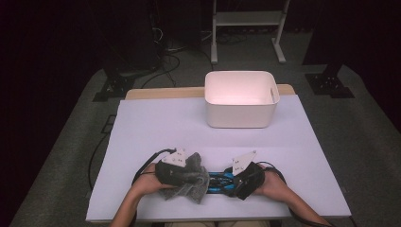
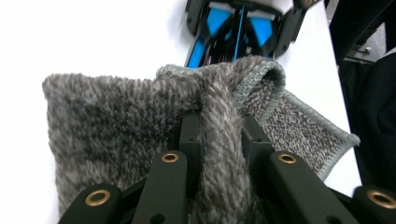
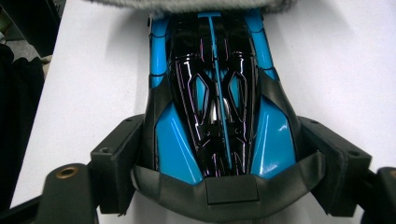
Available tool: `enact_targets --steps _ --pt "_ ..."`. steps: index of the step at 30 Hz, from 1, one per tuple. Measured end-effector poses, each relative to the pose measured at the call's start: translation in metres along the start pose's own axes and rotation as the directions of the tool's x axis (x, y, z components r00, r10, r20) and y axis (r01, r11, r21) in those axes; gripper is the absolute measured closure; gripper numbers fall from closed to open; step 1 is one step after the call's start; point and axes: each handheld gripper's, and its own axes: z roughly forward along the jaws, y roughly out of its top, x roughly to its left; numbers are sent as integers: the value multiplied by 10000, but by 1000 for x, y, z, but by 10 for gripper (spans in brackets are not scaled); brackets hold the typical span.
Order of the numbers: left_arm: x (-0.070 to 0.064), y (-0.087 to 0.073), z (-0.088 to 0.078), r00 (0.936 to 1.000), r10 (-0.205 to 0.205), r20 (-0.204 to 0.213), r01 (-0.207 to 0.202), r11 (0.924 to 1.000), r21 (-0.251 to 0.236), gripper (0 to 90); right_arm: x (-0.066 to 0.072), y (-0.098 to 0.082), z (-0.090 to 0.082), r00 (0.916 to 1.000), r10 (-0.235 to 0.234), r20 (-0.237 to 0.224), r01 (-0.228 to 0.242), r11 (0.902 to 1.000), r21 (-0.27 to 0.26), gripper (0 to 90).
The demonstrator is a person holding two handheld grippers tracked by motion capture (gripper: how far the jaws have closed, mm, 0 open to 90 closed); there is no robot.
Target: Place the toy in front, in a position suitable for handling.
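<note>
A grey fluffy cloth (image 1: 201, 187) (image 2: 116, 116) lies bunched at the table's near edge, and my left gripper (image 1: 189, 177) (image 2: 219, 126) is shut on a fold of it. A blue and black toy car (image 1: 218, 182) (image 3: 215, 102) lies on the white table between the two hands. My right gripper (image 1: 234, 182) (image 3: 226, 154) is shut on the car, with one jaw on each flank. The cloth (image 3: 187, 4) covers the car's far end as the right gripper view has it. In the left gripper view the car (image 2: 238, 28) shows just past the cloth's hem.
A white plastic bin (image 1: 239, 116) with side handles stands at the back of the table, right of centre. White sheet (image 1: 161, 123) covers the tabletop between the bin and the hands. Dark floor, cables and a metal stand's legs (image 1: 246, 33) lie beyond the table.
</note>
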Motion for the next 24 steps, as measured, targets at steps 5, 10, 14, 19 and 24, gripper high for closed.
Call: enact_targets --steps 5,10,14,19,24 --pt "5 22 15 9989 410 228 -411 9991 41 752 0 0 0 10000 -13 -26 13 10000 -34 214" --pt "6 21 19 9979 571 306 -570 9984 -17 751 0 -1 -1 10000 -93 15 93 10000 -10 213" --pt "6 7 11 9978 630 189 -626 9978 -213 750 0 -1 0 10000 -31 5 31 10000 -13 213" --pt "5 -11 -3 9974 721 17 -720 9973 -159 749 0 -1 0 10000 -62 -20 62 10000 -54 213" --pt "8 -25 -8 9992 334 225 -325 9986 -427 722 0 -1 0 10000 -51 -5 51 10000 -67 213"
